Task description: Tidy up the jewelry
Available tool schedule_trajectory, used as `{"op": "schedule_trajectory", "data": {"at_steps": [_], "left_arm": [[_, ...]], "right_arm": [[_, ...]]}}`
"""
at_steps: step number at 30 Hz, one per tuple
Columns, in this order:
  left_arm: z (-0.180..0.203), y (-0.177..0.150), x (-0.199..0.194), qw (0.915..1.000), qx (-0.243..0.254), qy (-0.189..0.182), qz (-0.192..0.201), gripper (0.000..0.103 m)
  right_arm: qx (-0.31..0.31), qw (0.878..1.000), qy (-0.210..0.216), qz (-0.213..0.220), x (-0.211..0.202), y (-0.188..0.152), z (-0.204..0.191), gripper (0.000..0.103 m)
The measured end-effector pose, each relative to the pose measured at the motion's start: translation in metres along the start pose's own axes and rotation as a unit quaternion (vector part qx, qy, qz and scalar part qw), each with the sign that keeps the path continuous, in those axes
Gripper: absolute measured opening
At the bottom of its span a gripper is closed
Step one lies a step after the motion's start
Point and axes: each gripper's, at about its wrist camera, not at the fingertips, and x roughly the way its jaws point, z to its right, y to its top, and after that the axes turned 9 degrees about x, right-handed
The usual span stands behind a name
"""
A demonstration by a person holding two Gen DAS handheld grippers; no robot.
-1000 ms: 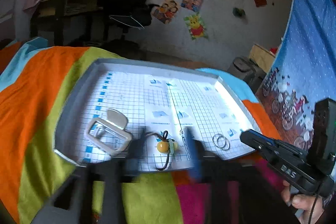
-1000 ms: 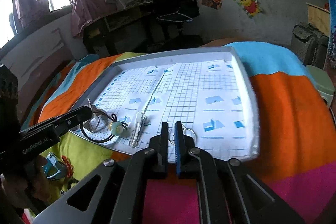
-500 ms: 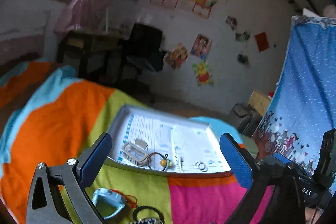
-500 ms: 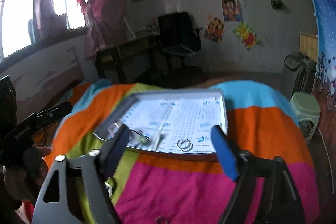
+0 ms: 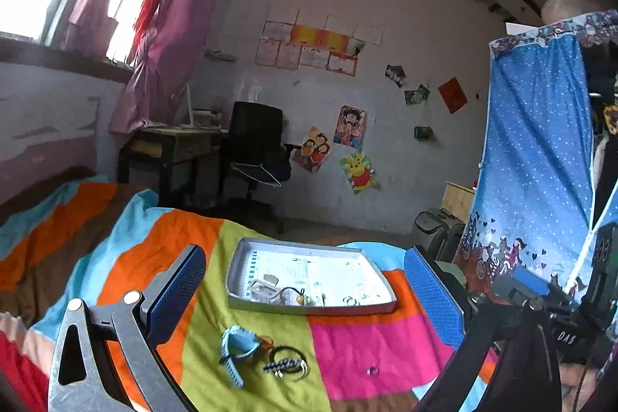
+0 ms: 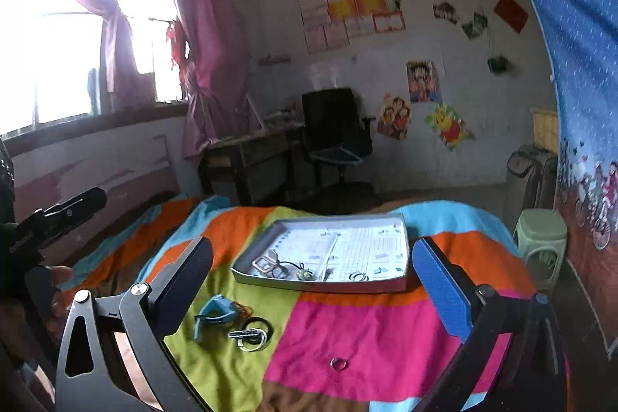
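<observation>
Both claws, left [image 5: 305, 292] and right [image 6: 313, 288], have pulled back from the tray [image 6: 401, 280] and released wide, empty; watch [image 6: 216, 313], bands [image 6: 251, 334] and ring [image 6: 338, 363] still wait on the bed.

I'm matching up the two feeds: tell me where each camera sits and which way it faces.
Left wrist: on the left gripper, raised over the bed, facing the tray and far wall; its open fingers frame the view, right gripper at the right edge.
Right wrist: on the right gripper, facing likewise; left gripper at the left edge.
Shared: tray, watch, ring.
</observation>
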Motion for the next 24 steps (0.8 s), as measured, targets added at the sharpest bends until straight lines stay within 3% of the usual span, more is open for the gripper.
{"op": "schedule_trajectory", "data": {"at_steps": [11, 24], "left_arm": [[0.014, -0.027, -0.061, 0.9992, 0.020, 0.017, -0.031, 0.103], [0.013, -0.057, -0.054, 0.9944, 0.011, 0.027, -0.102, 0.103]], "right_arm": [[-0.019, 1.000, 0.004, 0.022, -0.069, -0.009, -0.029, 0.102], [0.000, 0.999, -0.039, -0.022, -0.075, -0.041, -0.006, 0.102]]}}
